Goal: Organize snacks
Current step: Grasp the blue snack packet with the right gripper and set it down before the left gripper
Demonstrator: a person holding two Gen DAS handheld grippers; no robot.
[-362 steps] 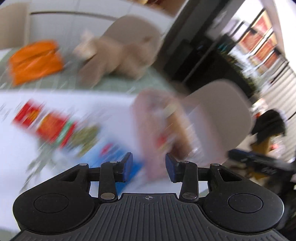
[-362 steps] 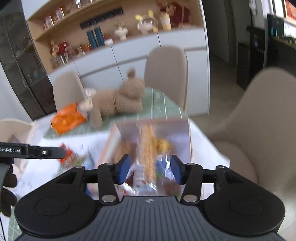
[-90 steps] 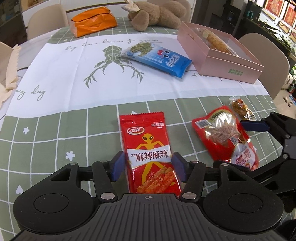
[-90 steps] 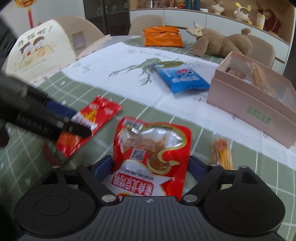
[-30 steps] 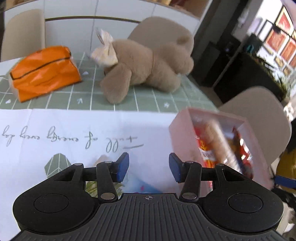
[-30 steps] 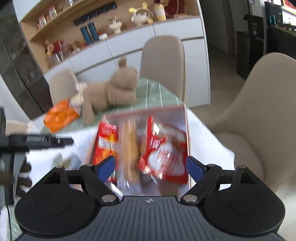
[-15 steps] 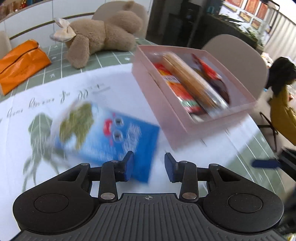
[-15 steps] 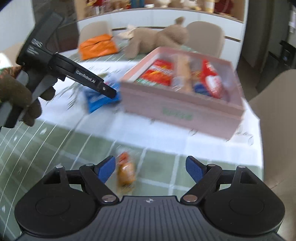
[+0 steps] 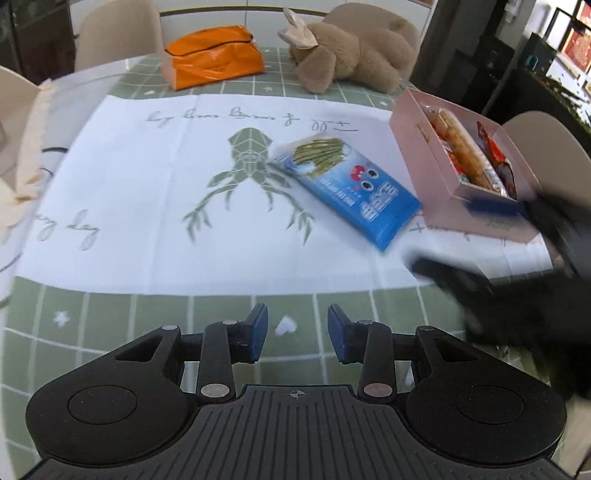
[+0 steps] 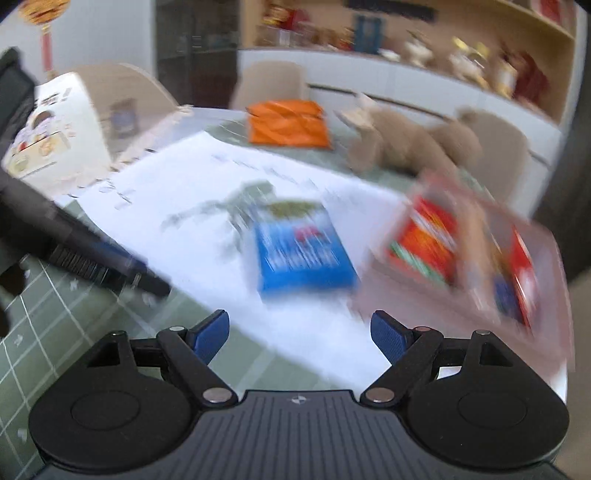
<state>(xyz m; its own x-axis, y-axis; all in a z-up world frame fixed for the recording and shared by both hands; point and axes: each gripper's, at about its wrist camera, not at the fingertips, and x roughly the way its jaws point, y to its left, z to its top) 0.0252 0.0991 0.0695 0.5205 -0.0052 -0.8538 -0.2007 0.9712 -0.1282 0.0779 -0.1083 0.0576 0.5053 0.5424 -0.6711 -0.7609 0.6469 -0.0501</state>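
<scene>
**Around the snacks: what else I can see on the table**

I see a green checked tablecloth (image 9: 110, 317) with a white printed cloth (image 9: 147, 184) spread over it. At the far edge an orange pouch (image 9: 214, 55) lies near a brown plush toy (image 9: 354, 55). Beige chairs (image 9: 118, 33) stand round the table. In my blurred right view, a cabinet shelf (image 10: 443, 44) carries ornaments.

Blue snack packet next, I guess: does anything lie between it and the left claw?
No object: in the left wrist view only bare white cloth and green checked tablecloth separate the left claw from the blue snack packet.
</scene>
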